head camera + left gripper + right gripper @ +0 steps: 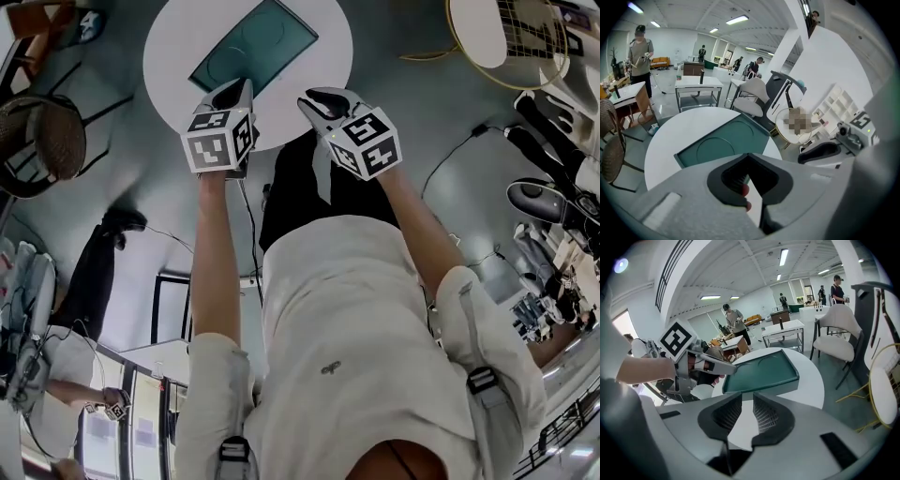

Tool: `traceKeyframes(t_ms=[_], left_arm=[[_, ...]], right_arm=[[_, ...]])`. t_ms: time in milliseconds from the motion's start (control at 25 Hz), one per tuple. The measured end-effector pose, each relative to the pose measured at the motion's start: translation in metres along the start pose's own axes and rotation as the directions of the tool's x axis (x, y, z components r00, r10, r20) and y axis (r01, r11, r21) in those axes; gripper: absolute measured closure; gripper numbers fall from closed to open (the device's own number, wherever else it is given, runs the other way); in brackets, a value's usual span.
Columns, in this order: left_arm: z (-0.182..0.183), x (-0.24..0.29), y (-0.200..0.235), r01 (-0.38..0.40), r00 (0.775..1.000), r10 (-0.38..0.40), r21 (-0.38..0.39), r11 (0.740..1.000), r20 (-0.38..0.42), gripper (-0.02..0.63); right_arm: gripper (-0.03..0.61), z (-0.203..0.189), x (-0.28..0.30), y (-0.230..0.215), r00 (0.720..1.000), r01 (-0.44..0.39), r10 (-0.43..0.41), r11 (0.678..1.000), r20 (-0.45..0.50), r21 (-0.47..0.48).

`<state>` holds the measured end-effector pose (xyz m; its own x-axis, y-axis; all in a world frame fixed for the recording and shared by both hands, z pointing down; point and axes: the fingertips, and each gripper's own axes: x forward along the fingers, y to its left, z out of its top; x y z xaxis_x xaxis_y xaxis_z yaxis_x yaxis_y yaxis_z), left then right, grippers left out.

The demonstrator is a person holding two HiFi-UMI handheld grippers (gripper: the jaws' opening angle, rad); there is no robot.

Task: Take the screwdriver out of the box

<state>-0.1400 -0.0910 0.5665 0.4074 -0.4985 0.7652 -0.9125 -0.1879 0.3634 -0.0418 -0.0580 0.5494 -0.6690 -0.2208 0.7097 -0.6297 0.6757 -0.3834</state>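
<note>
A flat dark-green box [255, 42] with a circle pressed into its top lies on a round white table [178, 66]. No screwdriver shows in any view. My left gripper [234, 91] hovers at the table's near edge, just short of the box [722, 140]. Its jaw tips meet, with nothing visibly gripped. My right gripper [314, 99] hangs beside it, to the right, over the same edge. In the right gripper view its jaws [747, 399] stand slightly apart, bare table showing between them, with the box [761, 371] ahead and the left gripper [724, 367] at the box's left corner.
A wicker chair [47, 136] stands left of the table and a white chair with a gold wire frame [506, 33] to its right. Cables run over the grey floor [450, 150]. More tables, chairs [834, 329] and people [640, 56] are farther back.
</note>
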Motion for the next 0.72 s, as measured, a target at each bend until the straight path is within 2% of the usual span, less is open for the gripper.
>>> traceKeyframes(t_ms=[200,560,720], left_arm=[[0.0,0.022,0.0,0.014,1.0,-0.014,-0.014,1.0,-0.018,0.604],[-0.016,0.041,0.005,0.047,0.998,-0.049,-0.035,0.998,-0.05,0.604],[-0.021,0.044,0.009,0.037,0.997,-0.04,-0.056,0.998,-0.064,0.604]], right_arm=[[0.485,-0.012,0.031,-0.016,0.999,0.028,-0.029,1.0,-0.036,-0.011],[0.469,-0.032,0.085,-0.028,0.991,0.061,-0.071,0.994,-0.116,-0.09],[0.438,-0.036,0.094,-0.031,0.985,0.076,-0.091,0.991,-0.144,-0.108]])
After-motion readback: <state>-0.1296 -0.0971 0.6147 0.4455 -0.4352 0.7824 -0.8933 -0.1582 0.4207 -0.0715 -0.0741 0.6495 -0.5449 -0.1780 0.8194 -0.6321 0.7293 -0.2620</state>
